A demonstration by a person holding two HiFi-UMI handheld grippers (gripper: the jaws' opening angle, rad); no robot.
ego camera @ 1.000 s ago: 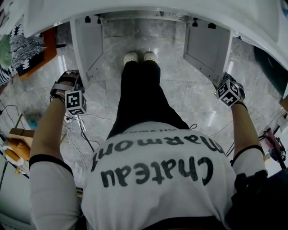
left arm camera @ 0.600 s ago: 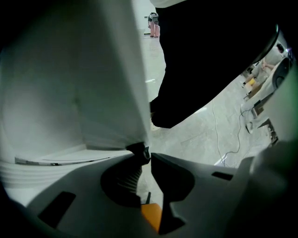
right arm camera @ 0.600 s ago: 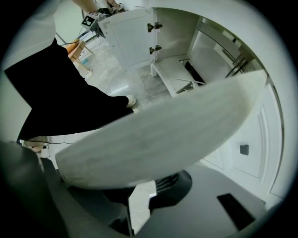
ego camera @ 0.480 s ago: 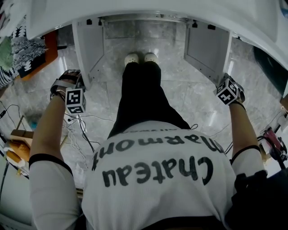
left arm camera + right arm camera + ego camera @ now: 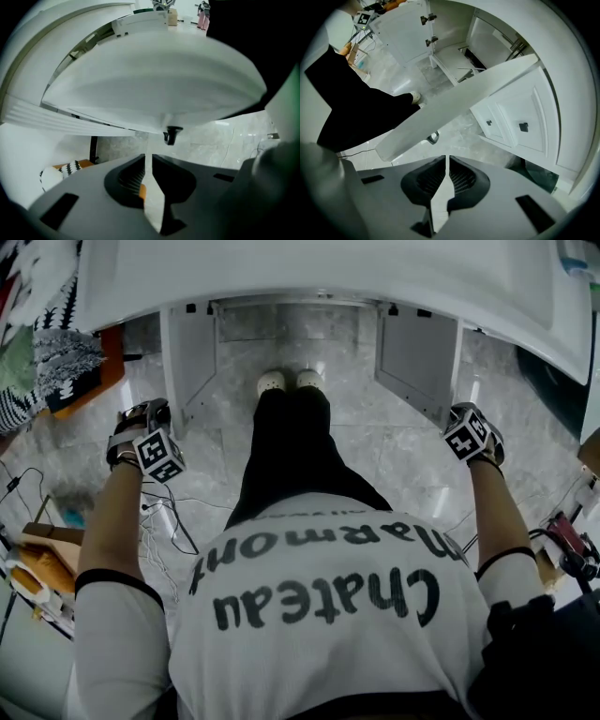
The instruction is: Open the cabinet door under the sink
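Note:
Under the white sink counter (image 5: pixel 309 268) both cabinet doors stand swung out. My left gripper (image 5: pixel 142 416) points down just outside the left door (image 5: pixel 187 352). In the left gripper view that door (image 5: pixel 154 79) and its dark handle (image 5: pixel 171 135) hang beyond the jaws. The left gripper (image 5: pixel 147 161) is open by a narrow slit with only pale floor in it. My right gripper (image 5: pixel 469 416) hangs by the front edge of the right door (image 5: pixel 417 352). Its jaws (image 5: pixel 447 164) have just been closing and stand a slit apart, empty, below the door (image 5: pixel 454 112) and handle (image 5: pixel 433 137).
The person's legs and white shoes (image 5: pixel 286 381) stand between the doors, in front of the cabinet's inside (image 5: pixel 300 324). Cables (image 5: pixel 164 512) and boxes (image 5: pixel 37 559) lie on the marble floor at left. A patterned cloth (image 5: pixel 37 334) is far left. White drawer fronts (image 5: pixel 522 126) adjoin at right.
Both grippers have shifted a little up the picture toward the cabinet, and their marker cubes have rolled. The two doors stay swung out.

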